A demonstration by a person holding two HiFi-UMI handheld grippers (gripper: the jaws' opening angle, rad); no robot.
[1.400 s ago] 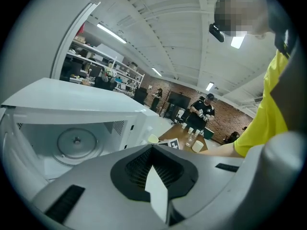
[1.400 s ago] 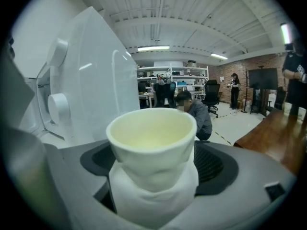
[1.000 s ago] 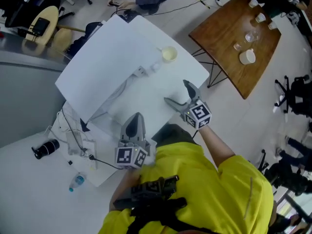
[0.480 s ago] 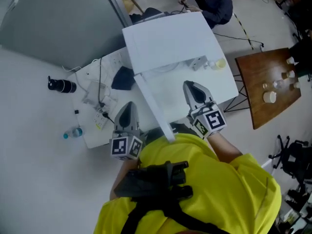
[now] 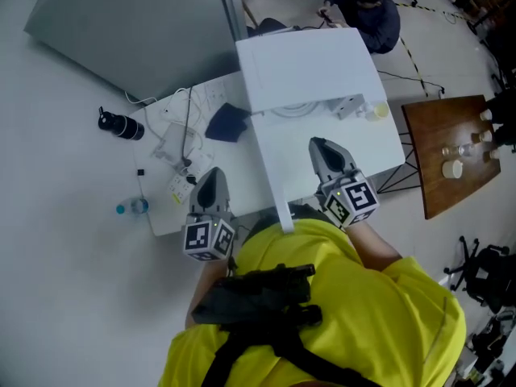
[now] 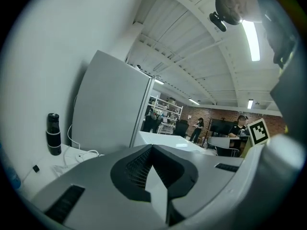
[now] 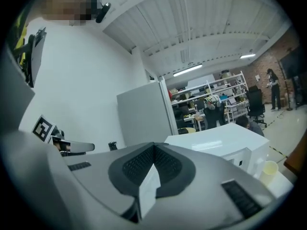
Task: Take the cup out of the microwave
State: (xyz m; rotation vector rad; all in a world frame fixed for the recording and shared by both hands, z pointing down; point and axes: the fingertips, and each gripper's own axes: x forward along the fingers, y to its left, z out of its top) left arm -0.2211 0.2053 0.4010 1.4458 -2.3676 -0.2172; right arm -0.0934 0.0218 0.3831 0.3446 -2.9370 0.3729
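Observation:
A white microwave (image 5: 310, 63) stands at the back of a white table (image 5: 322, 131); it also shows in the right gripper view (image 7: 225, 140). A pale yellow cup (image 5: 376, 112) stands on the table just right of the microwave (image 7: 268, 168). My right gripper (image 5: 322, 150) hovers over the table's near part, shut and empty, well short of the cup (image 7: 154, 146). My left gripper (image 5: 211, 182) is held over the near edge of the neighbouring table, jaws together with nothing in them (image 6: 152, 148). The microwave's inside is hidden.
A black bottle (image 5: 121, 125), cables and a power strip (image 5: 181, 147), a dark cloth (image 5: 228, 123) and a small water bottle (image 5: 133, 208) are at the left. A grey partition (image 5: 137, 31) stands behind. A wooden table (image 5: 451, 147) with cups is at the right; a person (image 5: 371, 6) sits beyond.
The right gripper's jaws, wide apart a second ago, have shut on nothing. Both grippers have drawn back and up. The head view has swung, so the microwave now sits higher in the picture.

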